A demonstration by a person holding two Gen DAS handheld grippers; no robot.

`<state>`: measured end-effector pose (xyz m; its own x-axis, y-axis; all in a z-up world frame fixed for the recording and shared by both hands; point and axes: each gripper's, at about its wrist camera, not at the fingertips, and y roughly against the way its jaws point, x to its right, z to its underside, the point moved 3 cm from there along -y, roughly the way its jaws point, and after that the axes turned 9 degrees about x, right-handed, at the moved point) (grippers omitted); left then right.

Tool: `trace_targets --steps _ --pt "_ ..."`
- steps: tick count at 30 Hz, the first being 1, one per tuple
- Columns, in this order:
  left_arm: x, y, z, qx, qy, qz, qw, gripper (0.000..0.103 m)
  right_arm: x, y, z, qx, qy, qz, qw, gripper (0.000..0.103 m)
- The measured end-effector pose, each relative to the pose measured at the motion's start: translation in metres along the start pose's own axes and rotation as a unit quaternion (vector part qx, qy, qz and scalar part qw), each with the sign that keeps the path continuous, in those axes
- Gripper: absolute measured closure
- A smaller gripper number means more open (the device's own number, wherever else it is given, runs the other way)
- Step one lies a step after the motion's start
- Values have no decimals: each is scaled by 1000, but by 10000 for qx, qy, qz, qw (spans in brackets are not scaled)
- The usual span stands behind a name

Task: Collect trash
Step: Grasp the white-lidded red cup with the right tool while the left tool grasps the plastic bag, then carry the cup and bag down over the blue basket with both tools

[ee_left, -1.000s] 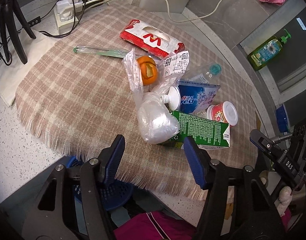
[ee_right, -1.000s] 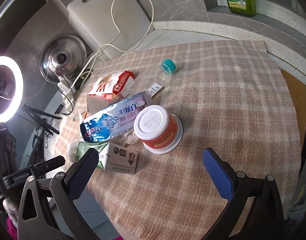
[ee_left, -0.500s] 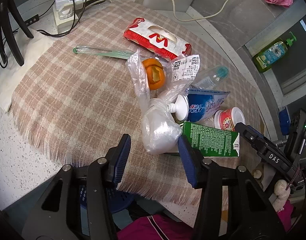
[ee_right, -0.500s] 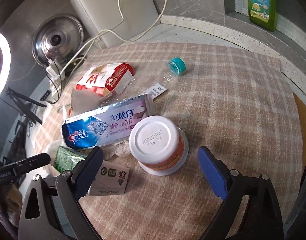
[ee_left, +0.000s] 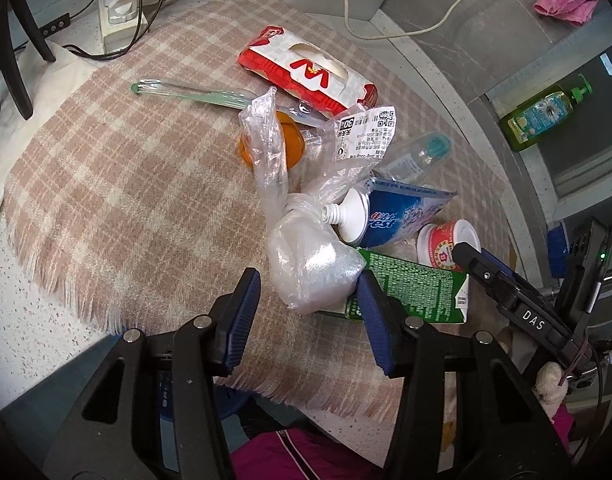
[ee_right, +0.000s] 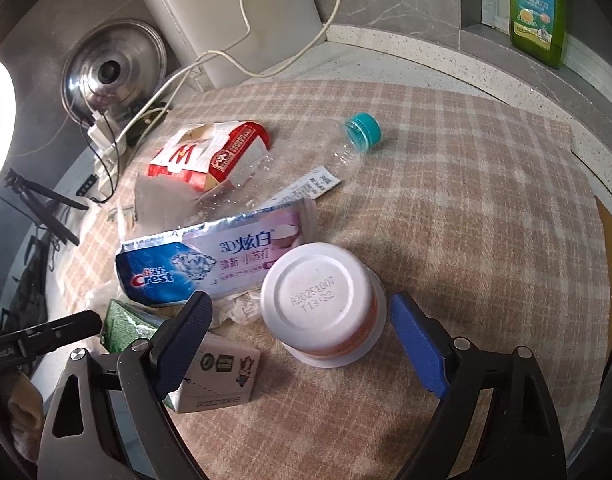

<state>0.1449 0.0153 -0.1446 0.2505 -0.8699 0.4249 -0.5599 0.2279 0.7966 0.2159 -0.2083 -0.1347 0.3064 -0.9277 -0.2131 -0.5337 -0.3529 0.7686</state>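
You are holding the left gripper (ee_left: 308, 316) half-open, empty, its jaws just narrowed, flanking the clear plastic bag (ee_left: 306, 268). You are holding the right gripper (ee_right: 302, 340) wide around the upturned yogurt cup (ee_right: 320, 300), not touching. Risk: the bag is likely slipping, or snagging the green carton (ee_left: 418, 292). The checked cloth (ee_left: 126, 200) is lying open leftward; its fringed edge is close below.

Both grippers (ee_left: 308, 312) (ee_right: 298, 334) parted, tilted downward

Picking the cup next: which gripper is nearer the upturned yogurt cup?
Right. The right gripper straddles the yogurt cup, jaws open either side. The left gripper sits at the clear plastic bag, the cup beyond.
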Motion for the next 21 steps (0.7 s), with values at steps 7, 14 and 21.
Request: trace_targets --steps 7,14,21 --pt "-11 -6 -2 -73 122 -14 9999 72 2 -12 1 -118 98 177 9997 14" --pt "-16 -5 -3 32 130 -78 9999 79 15 -21 5 -307 -29 206 9993 37" --pt "-22 15 -7 275 125 -157 9994 80 16 -8 3 -115 -91 256 9996 41"
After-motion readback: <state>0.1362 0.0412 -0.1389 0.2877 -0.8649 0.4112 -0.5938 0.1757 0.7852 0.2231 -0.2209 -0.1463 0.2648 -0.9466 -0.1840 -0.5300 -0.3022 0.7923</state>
